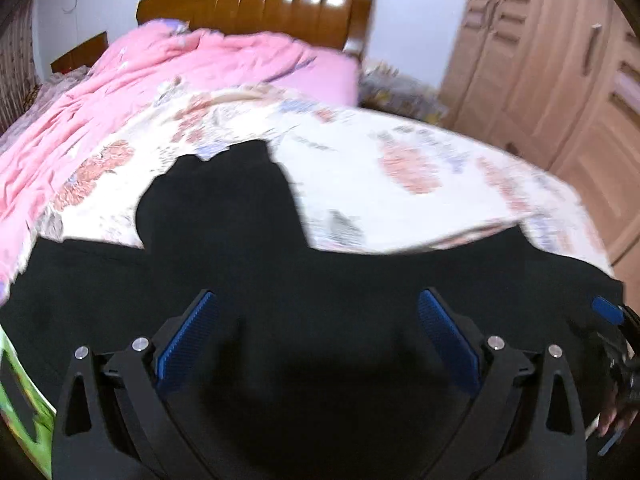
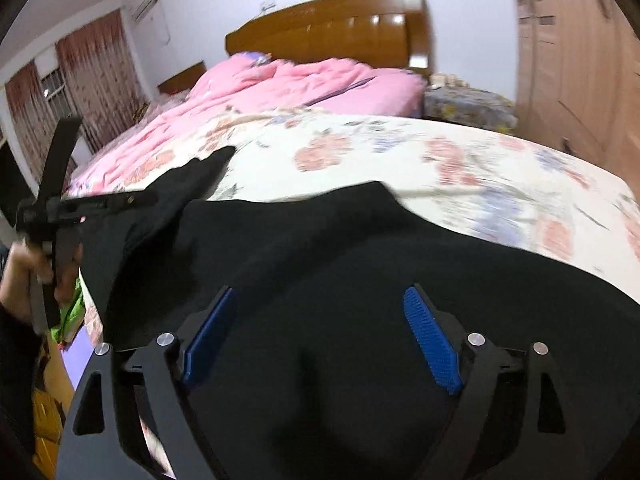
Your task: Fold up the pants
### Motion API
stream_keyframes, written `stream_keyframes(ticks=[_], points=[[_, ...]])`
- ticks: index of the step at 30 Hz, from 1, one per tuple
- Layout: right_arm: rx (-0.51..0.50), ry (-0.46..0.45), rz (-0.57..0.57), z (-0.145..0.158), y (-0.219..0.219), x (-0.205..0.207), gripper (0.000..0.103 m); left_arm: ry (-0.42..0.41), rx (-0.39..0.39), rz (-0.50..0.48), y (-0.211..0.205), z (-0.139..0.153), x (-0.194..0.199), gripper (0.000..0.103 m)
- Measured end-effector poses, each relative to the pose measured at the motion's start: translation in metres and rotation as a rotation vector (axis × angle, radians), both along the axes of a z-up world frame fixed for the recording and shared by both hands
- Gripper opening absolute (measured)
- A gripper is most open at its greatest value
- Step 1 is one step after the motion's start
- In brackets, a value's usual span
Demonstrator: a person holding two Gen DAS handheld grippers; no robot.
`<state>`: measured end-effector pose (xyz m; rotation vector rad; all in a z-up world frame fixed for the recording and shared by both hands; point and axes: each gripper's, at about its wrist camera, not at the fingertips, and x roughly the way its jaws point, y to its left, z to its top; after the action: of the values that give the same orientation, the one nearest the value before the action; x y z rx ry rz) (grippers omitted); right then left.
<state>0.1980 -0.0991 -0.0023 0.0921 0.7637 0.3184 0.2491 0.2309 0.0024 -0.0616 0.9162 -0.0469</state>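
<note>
Bedroom light falls on a wide bed dressed in a flowered sheet, with a pink quilt heaped toward the wooden headboard and a wardrobe off to the right. At the near edge lie the black pants, spread across almost the whole width.

From the left: the left gripper hangs just above the cloth, blue pads well apart, nothing between them but the fabric below. A tongue of black reaches up the sheet beyond it — seemingly a leg or a turned-over flap, though blur hides which. Further right the right gripper stands wide too, gripping nothing; past its left side a hand holds the other tool.

By my reckoning the folding is at an early or middle stage — the pants lie loose and bunched, no neat stack yet, so smoothing and more folds remain.

Room is plentiful up the sheet. The near edge is tighter: cloth lies close to the drop, where bright clutter sits below.
</note>
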Motion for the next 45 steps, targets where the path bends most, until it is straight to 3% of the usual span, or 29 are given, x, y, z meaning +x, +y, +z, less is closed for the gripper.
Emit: stream_keyframes(ticks=[4,6,9,10,11,12,13,14,16,20,22,27,29,30,31,32,33,35,36,39,41,44,45], points=[[-0.027,0.046,-0.006,-0.024,0.019,0.015,0.083,0.069,0.073,-0.057,-0.009,-0.012,0.035,0.100],[-0.041,0.082,-0.021,-0.037,0.021,0.020,0.083,0.129,0.149,-0.068,-0.021,-0.030,0.056,0.099],[-0.033,0.076,-0.030,-0.038,0.020,0.021,0.083,0.173,0.208,-0.070,-0.022,-0.056,0.078,0.090],[-0.027,0.085,-0.031,-0.040,0.019,0.023,0.083,0.160,0.202,-0.077,-0.021,-0.058,0.079,0.080],[-0.018,0.084,-0.032,-0.040,0.019,0.024,0.083,0.138,0.185,-0.091,-0.020,-0.056,0.077,0.047],[-0.001,0.084,-0.032,-0.041,0.017,0.024,0.083,0.116,0.207,-0.075,-0.018,-0.054,0.073,0.025],[0.014,0.085,-0.031,-0.041,0.014,0.024,0.083,0.076,0.270,-0.033,-0.015,-0.050,0.068,0.011],[0.024,0.084,-0.031,-0.041,0.013,0.024,0.083,-0.022,0.251,-0.020,-0.005,-0.037,0.052,0.011],[0.047,0.083,-0.030,-0.041,0.011,0.023,0.083,-0.104,0.173,0.034,0.017,-0.019,0.027,0.010],[0.046,0.083,-0.032,-0.040,0.012,0.024,0.083,-0.288,-0.037,0.200,0.091,0.015,-0.072,0.007],[0.034,0.084,-0.033,-0.041,0.013,0.025,0.084,-0.306,-0.120,0.273,0.122,0.009,-0.112,0.007],[0.029,0.083,-0.033,-0.041,0.014,0.025,0.084,-0.156,-0.272,0.451,0.194,-0.071,-0.170,0.006],[0.033,0.083,-0.033,-0.041,0.014,0.025,0.084,-0.188,-0.339,0.439,0.204,-0.082,-0.184,0.007],[0.030,0.084,-0.033,-0.041,0.014,0.025,0.084,-0.211,-0.335,0.440,0.204,-0.080,-0.190,0.010],[0.025,0.084,-0.033,-0.041,0.015,0.026,0.084,-0.231,-0.315,0.437,0.201,-0.075,-0.194,0.028],[0.021,0.084,-0.032,-0.041,0.015,0.026,0.085,-0.263,-0.263,0.420,0.191,-0.064,-0.197,0.054],[0.010,0.084,-0.032,-0.041,0.016,0.026,0.085,-0.294,-0.205,0.390,0.180,-0.054,-0.198,0.064],[-0.001,0.083,-0.033,-0.042,0.017,0.026,0.085,-0.338,0.003,0.221,0.136,-0.030,-0.188,0.080],[-0.004,0.083,-0.033,-0.042,0.017,0.026,0.085,-0.328,0.092,0.162,0.119,-0.025,-0.182,0.083],[0.004,0.082,-0.032,-0.042,0.017,0.025,0.085,-0.233,0.461,-0.075,0.056,-0.032,-0.144,0.086],[0.011,0.081,-0.032,-0.042,0.016,0.025,0.085,-0.153,0.594,-0.197,0.037,-0.046,-0.120,0.086],[0.016,0.080,-0.032,-0.042,0.016,0.025,0.085,-0.051,0.710,-0.306,0.034,-0.067,-0.087,0.086],[0.018,0.080,-0.032,-0.042,0.016,0.025,0.085,-0.041,0.712,-0.343,0.037,-0.070,-0.080,0.086]])
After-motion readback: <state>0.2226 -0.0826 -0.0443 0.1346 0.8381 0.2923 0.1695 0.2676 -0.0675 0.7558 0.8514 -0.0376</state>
